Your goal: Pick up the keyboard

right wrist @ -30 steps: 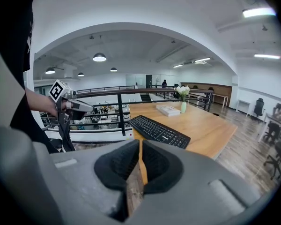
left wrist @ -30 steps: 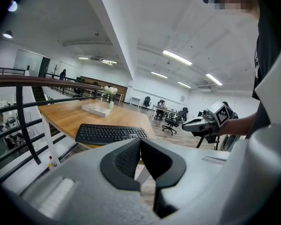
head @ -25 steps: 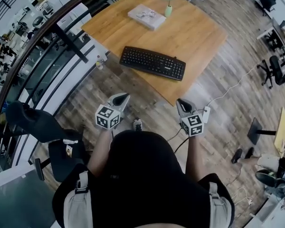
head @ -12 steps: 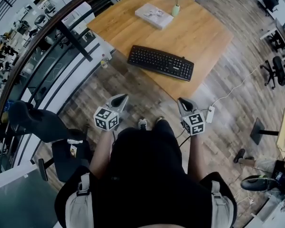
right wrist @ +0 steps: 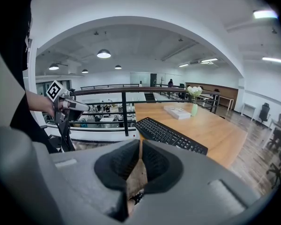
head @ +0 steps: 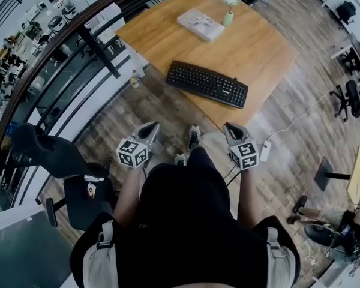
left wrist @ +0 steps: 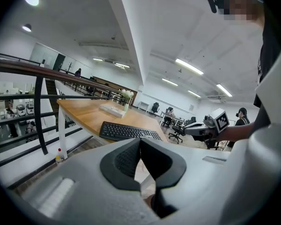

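**Head view.** The keyboard [head: 207, 84] lies on the wooden bench [head: 258, 47], close to the bench's lower edge, above the centre of the frame. Its long axis runs from upper left to lower right, roughly along that edge. A book [head: 200, 24] and a small vase [head: 228, 18] stand farther up the bench, well apart from it. The left claw [head: 151, 128] and the right claw [head: 231, 128] hang over the floor below the bench, both pointing up the frame toward the keyboard and touching nothing. The right claw sits below the keyboard's lower-right end and appears the nearer of the two. The left claw sits below and to the left of its other end.

**Left gripper view.** The jaws are pressed together with nothing between them. The keyboard [left wrist: 129, 131] lies ahead, just above the jaw tips in the frame and slightly left of them.

**Right gripper view.** These jaws are likewise pressed together and empty. The keyboard [right wrist: 171, 135] lies ahead, above and right of the tips, its length slanting toward the lower right. Both claws would likely have to spread before any grasp.
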A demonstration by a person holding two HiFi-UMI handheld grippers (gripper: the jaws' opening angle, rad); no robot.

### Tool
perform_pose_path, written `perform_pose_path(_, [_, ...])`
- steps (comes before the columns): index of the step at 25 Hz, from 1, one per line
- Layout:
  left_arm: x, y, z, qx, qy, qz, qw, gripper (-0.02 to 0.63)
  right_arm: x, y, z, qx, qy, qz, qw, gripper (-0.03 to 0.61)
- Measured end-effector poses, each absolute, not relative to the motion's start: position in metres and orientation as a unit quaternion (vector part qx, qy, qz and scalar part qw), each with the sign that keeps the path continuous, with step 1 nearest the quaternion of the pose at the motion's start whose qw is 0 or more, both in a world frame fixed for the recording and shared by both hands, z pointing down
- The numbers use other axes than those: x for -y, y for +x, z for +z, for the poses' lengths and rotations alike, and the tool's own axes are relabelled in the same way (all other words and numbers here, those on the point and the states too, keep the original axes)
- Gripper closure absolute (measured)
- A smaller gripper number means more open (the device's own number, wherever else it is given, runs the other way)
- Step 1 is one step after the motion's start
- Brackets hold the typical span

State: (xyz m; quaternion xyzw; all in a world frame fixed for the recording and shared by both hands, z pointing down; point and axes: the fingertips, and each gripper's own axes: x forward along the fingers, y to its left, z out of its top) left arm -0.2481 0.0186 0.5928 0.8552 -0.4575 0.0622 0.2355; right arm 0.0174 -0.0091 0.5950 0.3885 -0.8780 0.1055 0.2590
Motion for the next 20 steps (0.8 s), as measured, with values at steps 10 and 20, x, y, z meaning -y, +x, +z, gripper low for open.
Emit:
perform_pose_path(10, [0.019,-0.243,0.592,0.453,0.857,0.071,0.234,0.601,0.038,0.027,0.604,0.872,0.395,0.119,0.262,0.557])
perform_pose_path(20, [0.078,-0.233,0.594,0.44,0.863,0.086,0.233,0.601,0.089,0.041,0.611,0.864,0.409,0.134,0.26,0.557])
